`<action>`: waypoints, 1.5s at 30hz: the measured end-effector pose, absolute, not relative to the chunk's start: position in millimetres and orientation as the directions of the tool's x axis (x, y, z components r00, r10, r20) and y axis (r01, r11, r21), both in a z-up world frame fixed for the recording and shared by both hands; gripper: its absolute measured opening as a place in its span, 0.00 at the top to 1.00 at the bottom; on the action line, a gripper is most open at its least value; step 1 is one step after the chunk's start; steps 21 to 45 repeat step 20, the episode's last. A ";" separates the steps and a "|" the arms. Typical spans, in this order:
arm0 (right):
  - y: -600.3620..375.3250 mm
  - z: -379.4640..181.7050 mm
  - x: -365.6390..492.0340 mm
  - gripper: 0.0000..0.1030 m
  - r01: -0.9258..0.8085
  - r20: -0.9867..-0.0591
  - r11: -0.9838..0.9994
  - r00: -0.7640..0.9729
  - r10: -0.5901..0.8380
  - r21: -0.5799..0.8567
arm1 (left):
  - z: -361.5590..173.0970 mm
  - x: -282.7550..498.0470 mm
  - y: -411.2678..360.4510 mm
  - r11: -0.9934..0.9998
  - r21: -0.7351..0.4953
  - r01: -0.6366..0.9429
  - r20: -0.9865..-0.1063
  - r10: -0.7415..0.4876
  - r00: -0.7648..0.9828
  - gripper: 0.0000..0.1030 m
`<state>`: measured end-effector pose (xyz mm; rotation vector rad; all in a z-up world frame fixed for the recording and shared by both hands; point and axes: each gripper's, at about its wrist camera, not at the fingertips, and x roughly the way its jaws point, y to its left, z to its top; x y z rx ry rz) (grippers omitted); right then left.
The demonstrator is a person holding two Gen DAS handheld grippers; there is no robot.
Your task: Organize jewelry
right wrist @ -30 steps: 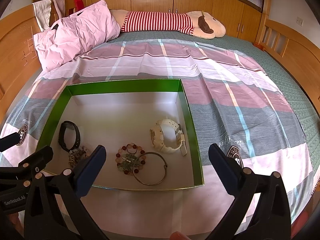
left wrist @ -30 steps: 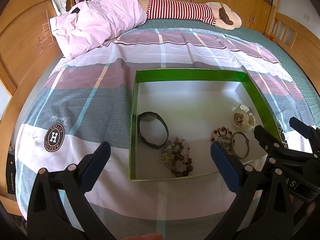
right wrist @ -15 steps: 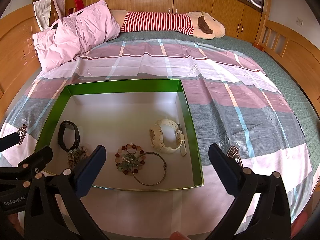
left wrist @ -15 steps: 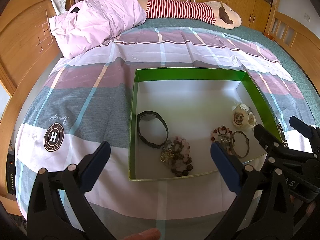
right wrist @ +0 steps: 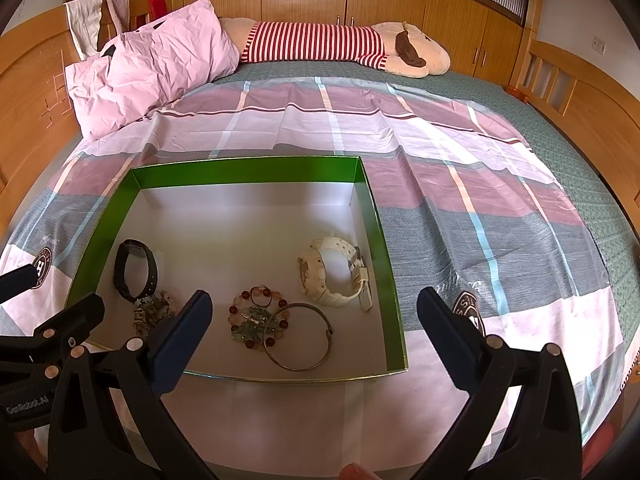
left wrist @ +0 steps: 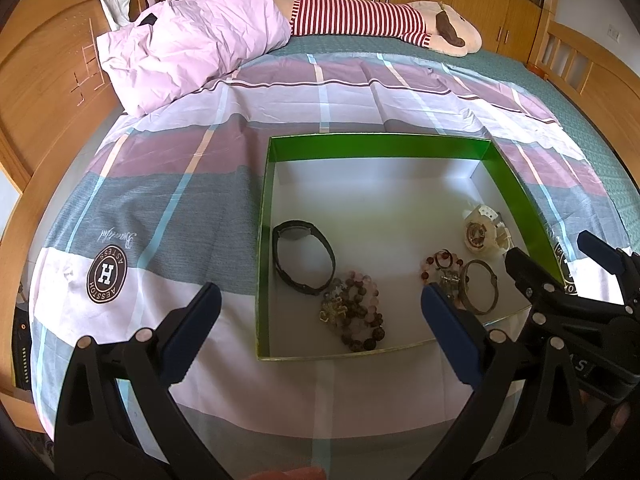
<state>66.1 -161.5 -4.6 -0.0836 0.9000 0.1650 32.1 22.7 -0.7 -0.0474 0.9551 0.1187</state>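
Note:
A green box (left wrist: 380, 145) (right wrist: 248, 168) with a white floor lies on the bed. In it lie a black band (left wrist: 303, 257) (right wrist: 135, 269), a dark bead bracelet (left wrist: 356, 314) (right wrist: 154, 312), a red bead bracelet (left wrist: 440, 270) (right wrist: 258, 320), a metal bangle (left wrist: 479, 287) (right wrist: 300, 340) and a white watch (left wrist: 482, 232) (right wrist: 334, 276). My left gripper (left wrist: 318, 324) is open and empty, just short of the box's near edge. My right gripper (right wrist: 314, 328) is open and empty over the box's near right part. The right gripper shows in the left wrist view (left wrist: 560, 268).
The box sits on a plaid sheet (left wrist: 160, 208) (right wrist: 480, 208). A pink pillow (left wrist: 192, 36) (right wrist: 148, 60) and a striped plush toy (left wrist: 380, 22) (right wrist: 340, 44) lie at the far end. Wooden bed frames (left wrist: 36, 72) (right wrist: 580, 92) run along both sides.

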 end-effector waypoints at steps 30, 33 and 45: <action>-167.4 -10.6 65.8 0.01 -0.179 -0.791 0.984 0.604 0.098 -0.015 | -0.3 34.6 22.2 0.993 0.015 -0.118 -0.822 0.080 0.564 0.02; -167.4 -10.6 65.8 0.01 -0.179 -0.791 0.984 0.604 0.098 -0.015 | -0.3 34.6 22.2 0.993 0.015 -0.118 -0.822 0.080 0.564 0.02; -167.4 -10.6 65.8 0.01 -0.179 -0.791 0.984 0.604 0.098 -0.015 | -0.3 34.6 22.2 0.993 0.015 -0.118 -0.822 0.080 0.564 0.02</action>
